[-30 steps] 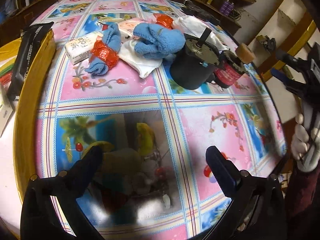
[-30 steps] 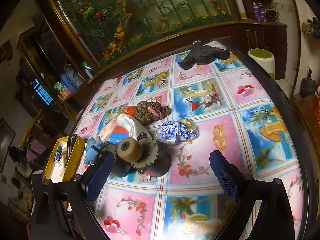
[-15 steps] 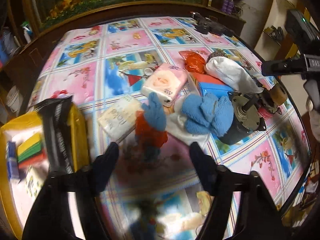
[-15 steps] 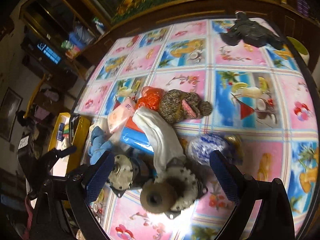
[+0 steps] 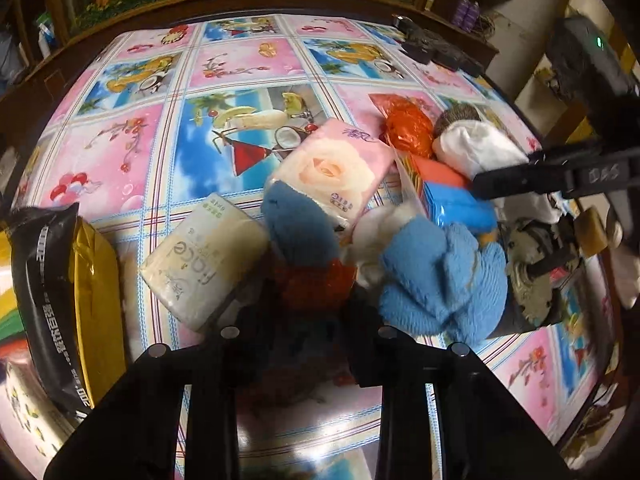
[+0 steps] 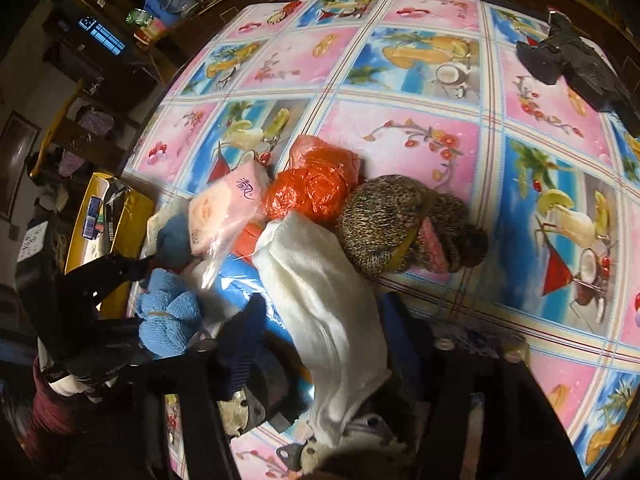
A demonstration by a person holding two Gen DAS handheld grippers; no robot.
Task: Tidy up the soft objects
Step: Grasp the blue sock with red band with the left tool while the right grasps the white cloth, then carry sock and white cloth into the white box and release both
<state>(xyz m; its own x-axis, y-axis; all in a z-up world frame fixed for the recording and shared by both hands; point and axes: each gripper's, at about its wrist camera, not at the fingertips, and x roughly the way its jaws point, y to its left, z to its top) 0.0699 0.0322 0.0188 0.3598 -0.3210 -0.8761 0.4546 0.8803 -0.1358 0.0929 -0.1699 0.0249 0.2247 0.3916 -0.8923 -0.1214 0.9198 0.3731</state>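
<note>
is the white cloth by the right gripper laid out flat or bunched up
Bunched up. The white cloth lies as a long rumpled roll, draped over the pile between the orange bag and the metal parts, not spread flat on the table.

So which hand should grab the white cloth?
Probably the right: its fingers are closing either side of the white cloth. The left gripper is busy closing over the dark blue and red bundle.

Left wrist view: steeply downward, close over pile's near side, pink tissue pack (image 5: 334,176) at frame centre; right wrist view: steeply downward, close, from the pile's other flank, white cloth (image 6: 320,304) centre; shared: pack, cloth, light-blue towel (image 5: 444,280), patterned tablecloth (image 5: 240,64).
</note>
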